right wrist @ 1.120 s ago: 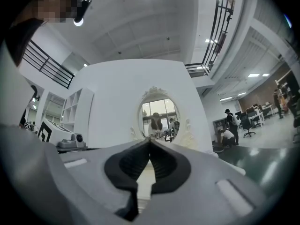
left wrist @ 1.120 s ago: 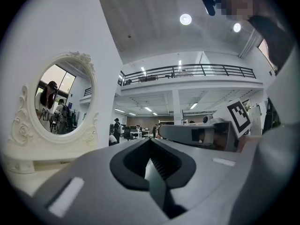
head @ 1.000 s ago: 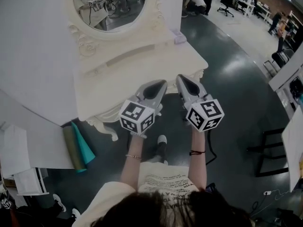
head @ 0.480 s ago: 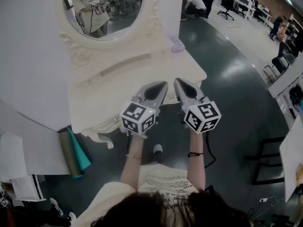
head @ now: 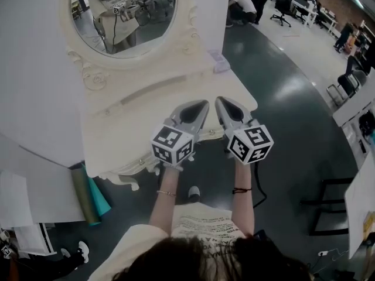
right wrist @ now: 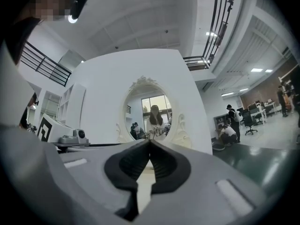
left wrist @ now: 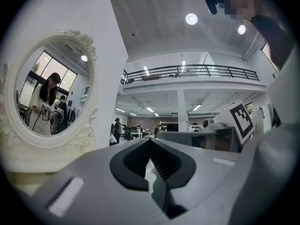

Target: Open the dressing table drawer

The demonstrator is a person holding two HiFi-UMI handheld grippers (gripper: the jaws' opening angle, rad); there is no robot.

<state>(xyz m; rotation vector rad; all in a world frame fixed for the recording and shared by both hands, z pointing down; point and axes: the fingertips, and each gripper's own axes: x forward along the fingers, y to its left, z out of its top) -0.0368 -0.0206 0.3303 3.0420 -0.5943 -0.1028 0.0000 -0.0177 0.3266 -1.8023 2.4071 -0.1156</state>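
Left gripper point(head: 203, 103) and right gripper point(head: 220, 100) are held level and side by side over the near edge of the dressing table point(head: 132, 124), both clenched on nothing, judged as a lineup for the drawer front. The drawer is taken to sit under that edge, below the mirror point(head: 123, 10). Its face and handle are hidden by the tabletop and grippers, so no grab point can be confirmed.
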